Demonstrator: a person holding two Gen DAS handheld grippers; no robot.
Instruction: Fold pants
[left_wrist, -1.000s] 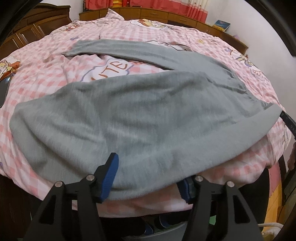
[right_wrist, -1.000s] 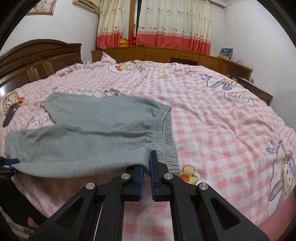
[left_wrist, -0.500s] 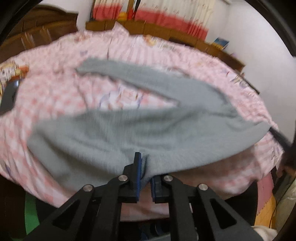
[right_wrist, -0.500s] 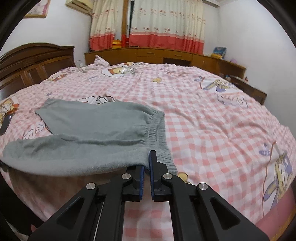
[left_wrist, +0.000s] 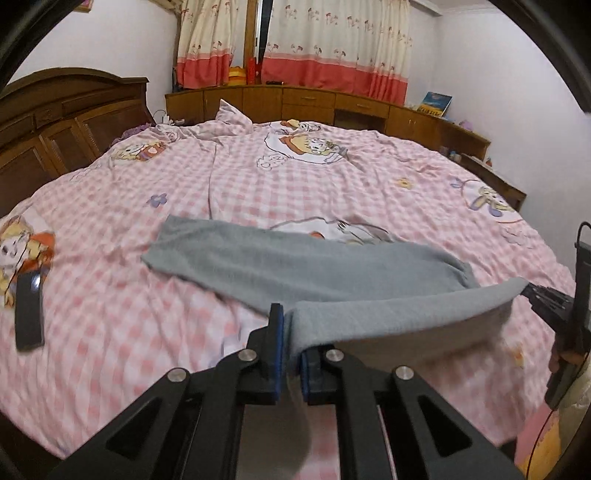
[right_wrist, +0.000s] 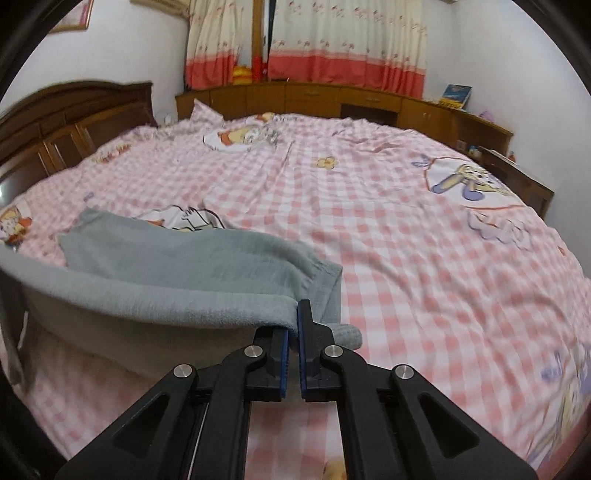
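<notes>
Pants (left_wrist: 332, 269): grey and soft, lying across the near part of the bed; one leg is flat on the cover, running to the far left, while the nearer edge is lifted off the cover and hangs stretched between the two grippers.
Lifted edge: it sags a little in the middle, and its paler underside shows beneath it in the right wrist view.
Waistband (right_wrist: 325, 291): the gathered, ribbed end lies on the right, just past the right gripper, with a bit drooping beside it.
Left gripper (left_wrist: 291, 328): its jaws are pressed together on the pants' left end, with cloth coming up out of the gap between the blue pads.
Right gripper (right_wrist: 297, 325): jaws pinching the pants at the waistband end; in the left wrist view it shows at the far right edge (left_wrist: 543, 299), with a hand (left_wrist: 565, 354) behind it.
Bed (left_wrist: 332, 177): wide, with a pink checked cover printed with cartoon figures, rumpled toward the far side.
Dark flat thing (left_wrist: 28, 314): lies on the cover at the near left, well apart from the pants; I cannot tell what it is.
Headboard (left_wrist: 66, 110): dark wood, on the left.
Cabinets (left_wrist: 314, 101): low and wooden, along the far wall.
Curtains (left_wrist: 295, 44): cream with red hems, above the cabinets.
</notes>
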